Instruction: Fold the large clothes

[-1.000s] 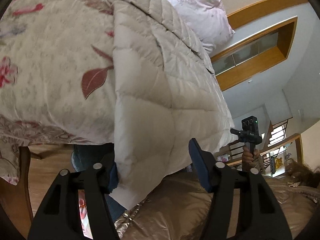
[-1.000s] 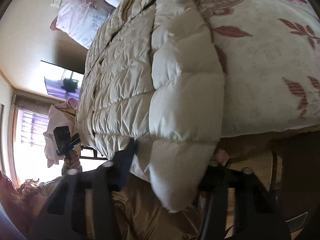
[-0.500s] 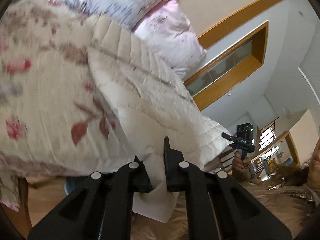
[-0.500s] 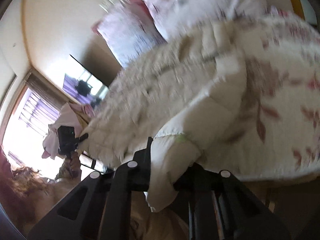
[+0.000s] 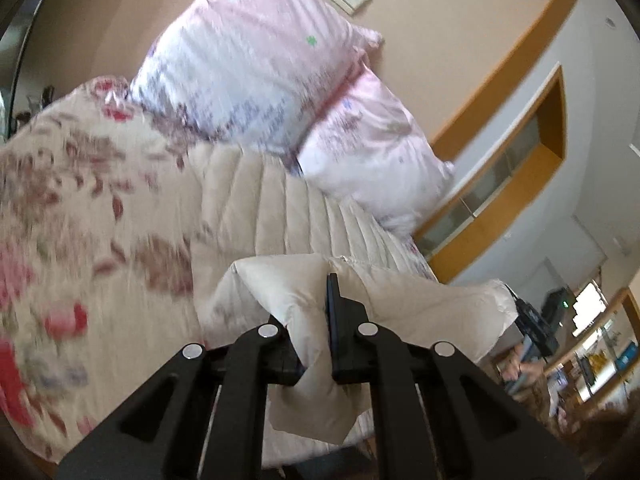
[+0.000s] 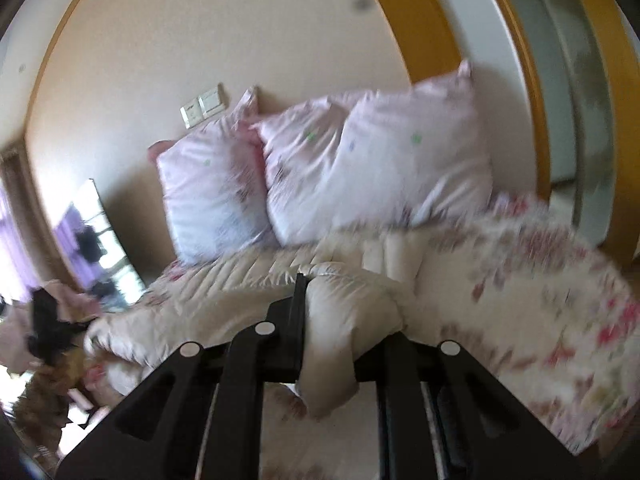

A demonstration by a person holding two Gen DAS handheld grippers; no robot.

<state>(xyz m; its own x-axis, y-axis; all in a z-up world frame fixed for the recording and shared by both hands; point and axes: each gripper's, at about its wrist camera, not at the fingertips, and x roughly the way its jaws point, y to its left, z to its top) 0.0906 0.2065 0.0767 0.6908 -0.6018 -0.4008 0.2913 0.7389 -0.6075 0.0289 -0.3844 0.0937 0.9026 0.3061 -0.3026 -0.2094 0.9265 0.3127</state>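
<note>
A cream quilted down coat (image 5: 276, 208) lies along the bed toward the pillows. My left gripper (image 5: 314, 316) is shut on one bottom corner of its hem, and the pinched cloth hangs down between the fingers. In the right wrist view the same coat (image 6: 240, 280) stretches across the bed, and my right gripper (image 6: 340, 320) is shut on the other bottom corner. Both corners are lifted above the mattress. The hem sags between the two grippers. The other gripper (image 5: 536, 328) shows at the far right of the left wrist view.
A floral bedspread (image 5: 80, 240) covers the bed. Pink pillows (image 6: 320, 176) lean on the beige wall at its head. A wooden door frame (image 6: 532, 120) stands to the right. A window (image 6: 96, 240) and a pile of clothes are at the left.
Both grippers closed on the coat's bottom corners, then rose and tilted up. The hem came off the bed edge, and the pillows and wall came into view.
</note>
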